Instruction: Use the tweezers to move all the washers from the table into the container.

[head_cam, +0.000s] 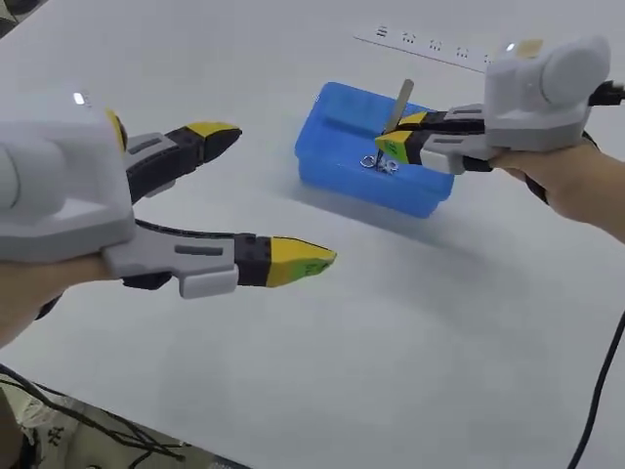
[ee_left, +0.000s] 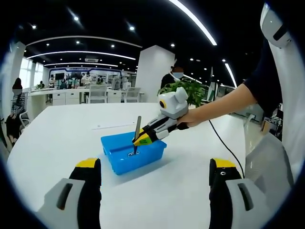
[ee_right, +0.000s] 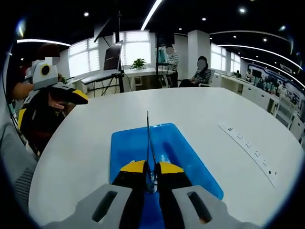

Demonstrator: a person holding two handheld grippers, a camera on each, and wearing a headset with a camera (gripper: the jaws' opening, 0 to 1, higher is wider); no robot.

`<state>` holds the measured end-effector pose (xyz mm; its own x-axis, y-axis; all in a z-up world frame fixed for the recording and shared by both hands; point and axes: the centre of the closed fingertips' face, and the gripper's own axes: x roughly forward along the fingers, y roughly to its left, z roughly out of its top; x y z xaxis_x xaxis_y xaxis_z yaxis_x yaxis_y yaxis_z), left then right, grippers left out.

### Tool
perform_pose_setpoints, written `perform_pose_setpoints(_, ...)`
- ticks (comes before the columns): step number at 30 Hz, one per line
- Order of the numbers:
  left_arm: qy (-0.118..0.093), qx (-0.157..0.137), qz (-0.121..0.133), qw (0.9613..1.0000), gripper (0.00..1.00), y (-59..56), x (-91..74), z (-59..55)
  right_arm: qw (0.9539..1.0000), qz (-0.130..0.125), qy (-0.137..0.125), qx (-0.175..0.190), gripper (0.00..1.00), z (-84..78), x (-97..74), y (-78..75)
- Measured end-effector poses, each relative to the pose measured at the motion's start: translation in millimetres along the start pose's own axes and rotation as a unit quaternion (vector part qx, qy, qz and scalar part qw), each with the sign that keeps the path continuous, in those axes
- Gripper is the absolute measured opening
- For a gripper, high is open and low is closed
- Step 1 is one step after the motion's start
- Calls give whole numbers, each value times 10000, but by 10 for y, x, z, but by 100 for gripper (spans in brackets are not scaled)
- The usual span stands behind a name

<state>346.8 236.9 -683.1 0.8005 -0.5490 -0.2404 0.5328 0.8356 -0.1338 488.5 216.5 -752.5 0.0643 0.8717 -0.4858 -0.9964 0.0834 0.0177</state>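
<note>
Right gripper (head_cam: 395, 139) clamped on tweezers (head_cam: 401, 102), blue container (head_cam: 332, 161) right below, washers (head_cam: 379, 163) inside; left gripper (head_cam: 271, 195) spread wide.

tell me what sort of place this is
Probably an open-plan office or lab: a large white table, desks with monitors and seated people beyond it, long ceiling strip lights and a potted plant.

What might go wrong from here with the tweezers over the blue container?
The tweezers are pinched in the right tongs, tips down by washers in the blue container; lifting out might flick one onto the table. The left tongs hang open, apart from the container, so a downward nudge might shove it.
</note>
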Motion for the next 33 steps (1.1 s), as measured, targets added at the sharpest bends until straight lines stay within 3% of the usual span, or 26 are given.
perform_pose_setpoints(10,-48,-74,-14,10000,100,-8,3,1,9999,-120,-36,70,9,18,-64,-29)
perform_pose_setpoints(18,-246,-237,-31,9994,99,53,74,107,9997,-215,-33,-102,7,127,-156,-18)
perform_pose_setpoints(29,-602,-200,-212,9978,92,177,524,529,9988,-91,82,-473,7,267,-289,170)
perform_pose_setpoints(31,-495,-15,-207,9986,86,211,639,555,9979,-75,129,-630,7,298,-310,211)
perform_pose_setpoints(33,-304,412,-274,9983,79,193,743,570,9969,-25,152,-765,7,334,-322,265)
